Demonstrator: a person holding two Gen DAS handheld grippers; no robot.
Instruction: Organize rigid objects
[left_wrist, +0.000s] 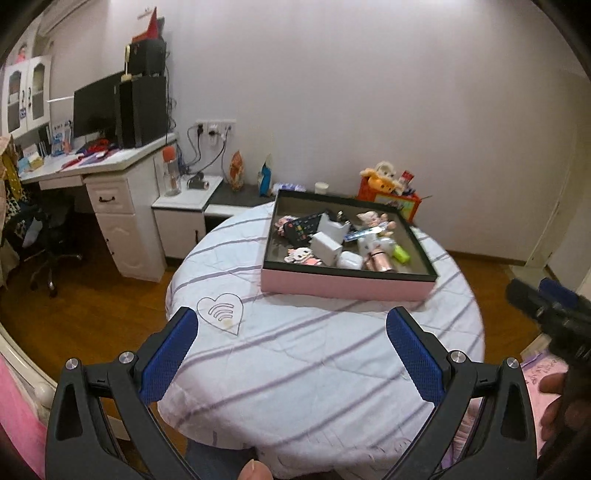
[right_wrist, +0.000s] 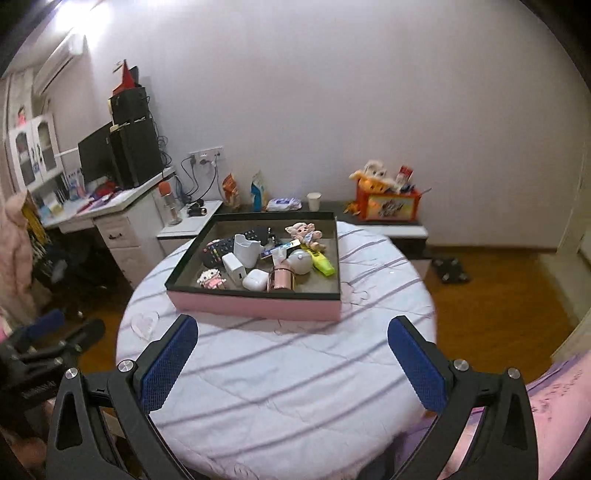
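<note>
A pink-sided box (left_wrist: 343, 287) (right_wrist: 255, 306) with a dark rim sits on a round table with a striped white cloth (left_wrist: 295, 369) (right_wrist: 288, 380). Inside lie a black remote (right_wrist: 216, 253), white charger block (right_wrist: 233, 266), white earbud case (right_wrist: 255, 280), rose-gold bottle (right_wrist: 280, 278), yellow highlighter (right_wrist: 322, 264), white holder (right_wrist: 246, 247) and small dolls (right_wrist: 304, 232). My left gripper (left_wrist: 291, 321) is open and empty, above the near table. My right gripper (right_wrist: 291, 328) is open and empty, just before the box. Each shows at the other's view edge.
A white desk (left_wrist: 110, 162) with a monitor and computer tower stands at the left, an office chair (left_wrist: 48, 236) below it. A low cabinet (left_wrist: 184, 206) holds a bottle and snack bags. An orange toy box (right_wrist: 386, 201) stands by the wall. Wooden floor surrounds the table.
</note>
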